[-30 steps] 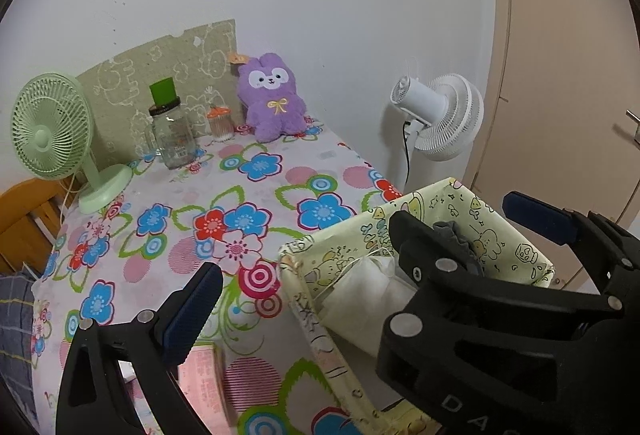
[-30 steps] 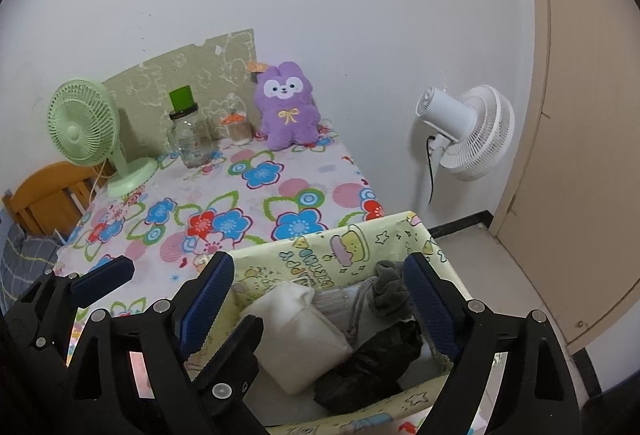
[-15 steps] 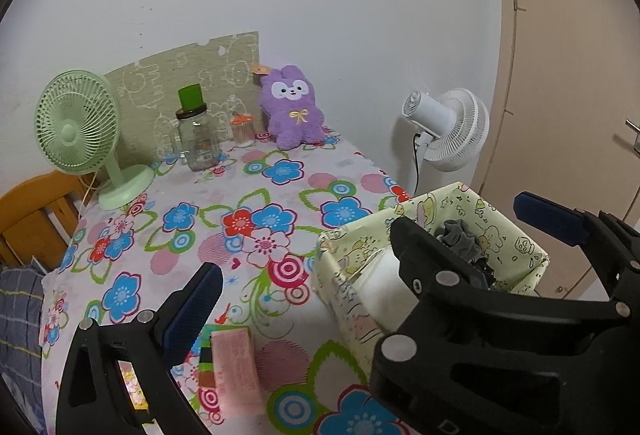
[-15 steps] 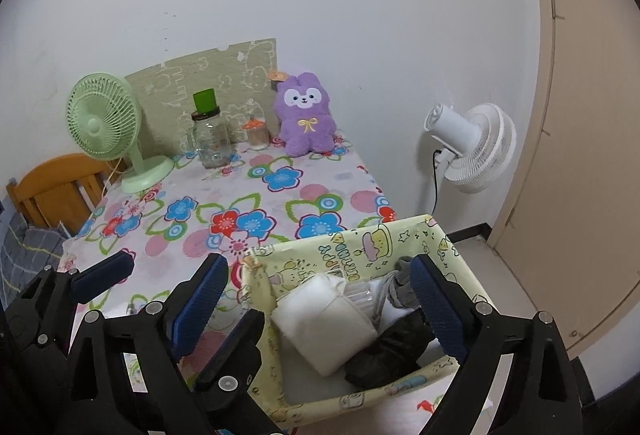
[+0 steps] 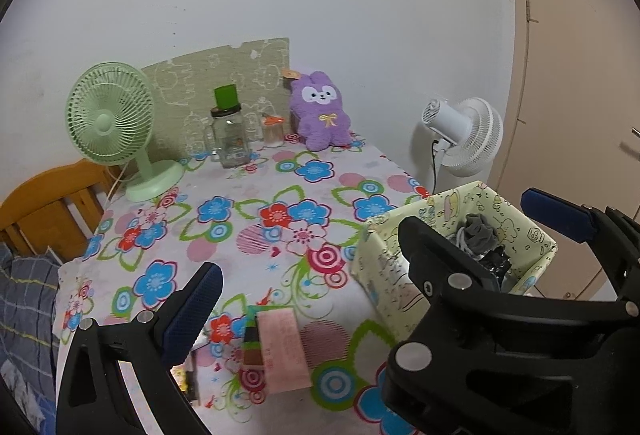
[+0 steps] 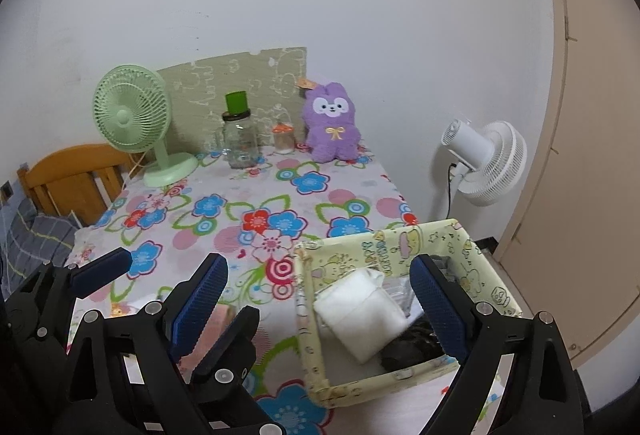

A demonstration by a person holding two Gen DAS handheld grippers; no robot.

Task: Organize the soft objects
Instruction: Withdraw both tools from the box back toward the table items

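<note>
Floral tablecloth on a table against a white wall, with green fan, jar and purple plush at the back. Yellow fabric bin sits at the near right edge, holding a white folded cloth and dark socks. Both grippers, left and right, hang spread wide over the near edge with nothing between the pads.

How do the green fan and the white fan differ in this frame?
The green fan stands on the floral tablecloth beside the glass jar; the white fan stands off the table, by the wall. The green fan faces the camera; the white fan shows its motor housing, head turned away. Both have round grilles.
</note>
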